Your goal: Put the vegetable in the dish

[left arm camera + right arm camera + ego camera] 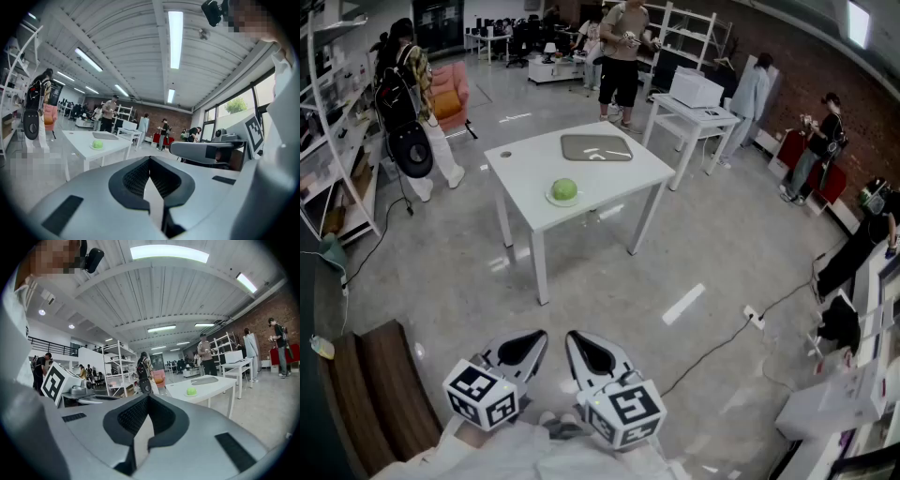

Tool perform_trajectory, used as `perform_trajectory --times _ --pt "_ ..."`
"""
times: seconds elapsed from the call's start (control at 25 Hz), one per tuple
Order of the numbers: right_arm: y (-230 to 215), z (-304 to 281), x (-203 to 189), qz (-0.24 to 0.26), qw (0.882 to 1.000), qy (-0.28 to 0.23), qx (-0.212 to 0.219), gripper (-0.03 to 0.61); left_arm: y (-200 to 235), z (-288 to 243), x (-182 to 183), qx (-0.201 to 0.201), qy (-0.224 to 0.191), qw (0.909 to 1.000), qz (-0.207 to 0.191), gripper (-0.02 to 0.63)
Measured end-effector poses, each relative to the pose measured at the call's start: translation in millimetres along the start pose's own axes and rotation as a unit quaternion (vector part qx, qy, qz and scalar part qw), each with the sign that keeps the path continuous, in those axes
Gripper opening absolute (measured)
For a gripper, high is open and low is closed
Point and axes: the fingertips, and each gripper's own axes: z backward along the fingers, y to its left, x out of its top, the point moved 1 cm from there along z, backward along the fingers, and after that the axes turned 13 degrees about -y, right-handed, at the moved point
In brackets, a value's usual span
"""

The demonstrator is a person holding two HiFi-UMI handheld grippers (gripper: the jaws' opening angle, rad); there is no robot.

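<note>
Holding left claw (528, 345) clenched on nothing, 6 o'clock in head view. Same for right claw (581, 345), just beside it: clenched, empty. Well apart, toward 12 o'clock: white table (525, 169). On it, green vegetable (564, 189) sitting in dish (553, 199) near front edge. Grey mat (596, 147) at 1 o'clock from dish.

The head camera looks from high up, forward and steeply down over the grey floor. The white rectangular table (619, 173) stands well away in its upper middle. The left gripper (150, 161) camera sits low and faces almost level along its jaws, with the table far off at left. The right gripper (147, 399) camera does likewise, with the table right of centre. All three views share that table and the round green vegetable (564, 189) by its near edge.
</note>
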Motion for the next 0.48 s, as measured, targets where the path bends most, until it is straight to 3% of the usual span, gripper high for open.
perform_trajectory --times 0.48 --pt "-13 4 0 0.003 1.0 0.003 -0.01 0.012 -6 -11 -2 -0.002 0.006 1.0 -0.003 0.008"
